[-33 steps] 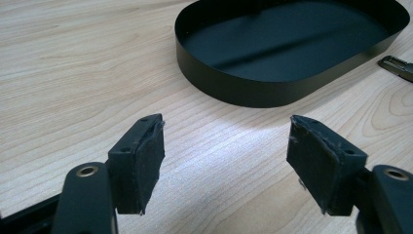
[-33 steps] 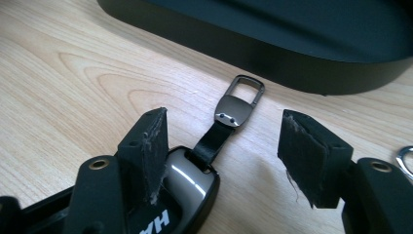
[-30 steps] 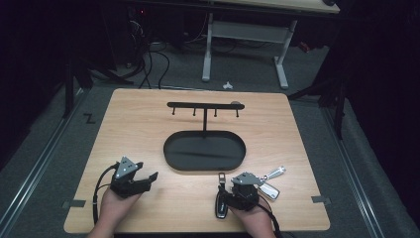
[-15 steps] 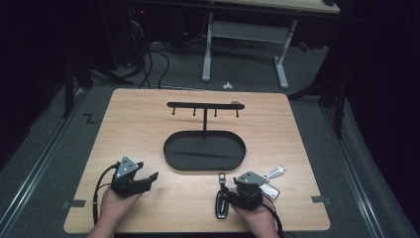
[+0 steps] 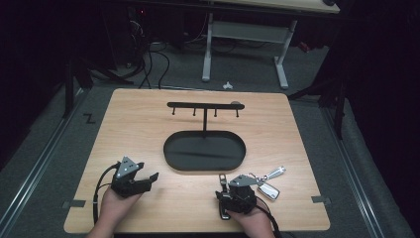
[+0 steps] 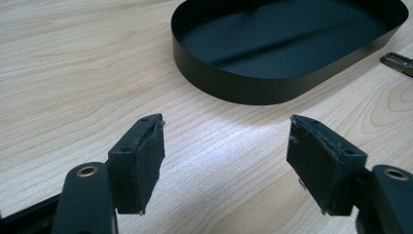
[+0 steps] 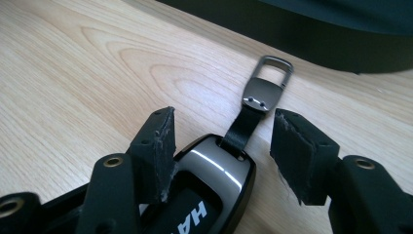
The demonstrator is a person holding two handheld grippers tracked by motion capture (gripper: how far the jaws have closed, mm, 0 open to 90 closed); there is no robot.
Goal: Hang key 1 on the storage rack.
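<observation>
From the high view, the left gripper (image 5: 148,179) and right gripper (image 5: 222,184) rest near the front edge of the light wooden table (image 5: 138,124), the black oval metal tray (image 5: 204,151) beyond them.

The left gripper view shows its jaws wide apart, empty.

In the right gripper view, parted jaws flank the black glossy key fob (image 7: 214,185), unclamped.

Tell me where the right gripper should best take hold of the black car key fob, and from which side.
Probably across the car key fob body, near the strap end, coming down from above. It lies flat on the table, its two long sides are parallel, and the right gripper already stands open astride it. The thin strap and metal clip offer less to hold.
</observation>
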